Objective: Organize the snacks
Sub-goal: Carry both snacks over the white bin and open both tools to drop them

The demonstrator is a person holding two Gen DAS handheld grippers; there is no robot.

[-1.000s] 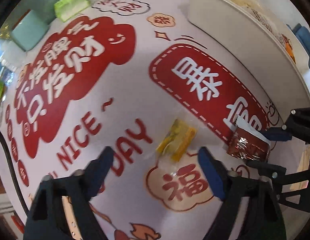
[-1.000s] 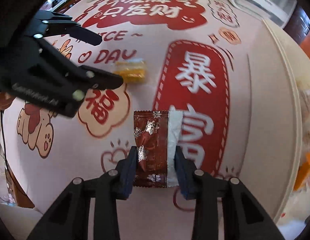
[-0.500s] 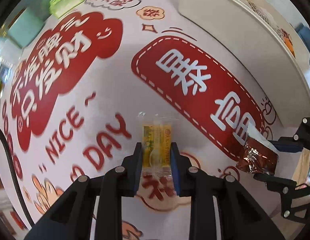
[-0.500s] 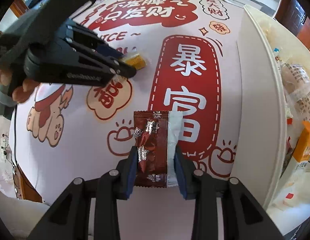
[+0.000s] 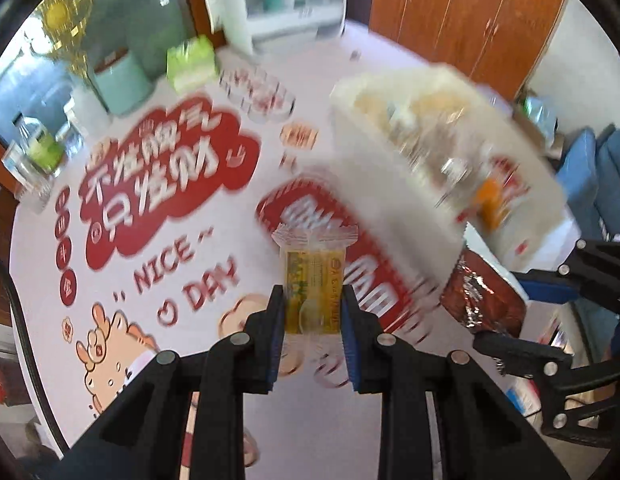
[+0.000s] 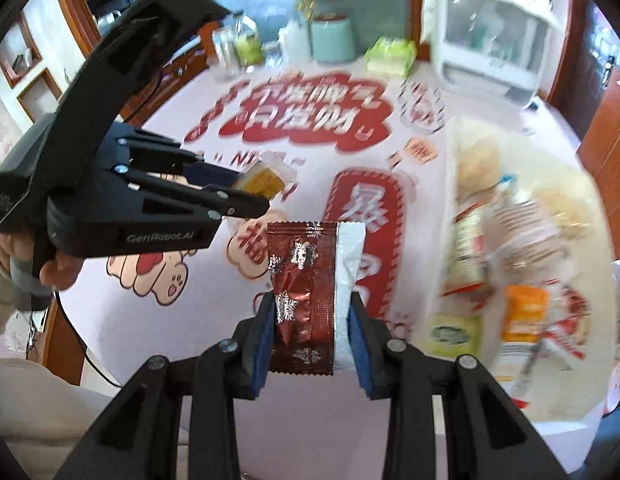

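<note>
My left gripper (image 5: 312,312) is shut on a small yellow snack packet (image 5: 313,280) in a clear wrapper, held up above the table. In the right wrist view that same left gripper (image 6: 246,190) shows at the left with the yellow packet (image 6: 264,178) at its tip and a person's hand behind it. My right gripper (image 6: 312,320) is shut on a dark red foil packet (image 6: 304,292) with white snowflakes and a white edge. The left wrist view shows this red packet (image 5: 484,300) at the right. A white bin (image 6: 582,184) full of snacks stands to the right, blurred.
The round table wears a white cloth (image 5: 122,292) with red printed characters. At its far side stand a mint canister (image 6: 334,38), a green tissue pack (image 6: 392,56), glass jars (image 6: 238,50) and a white cabinet (image 6: 490,40). Wooden wardrobes (image 5: 466,12) and a blue sofa (image 5: 602,184) lie beyond.
The left gripper closed on the yellow packet on the cloth and lifted it. The right gripper kept its hold on the red packet and rose too, so the bin's contents now show.
</note>
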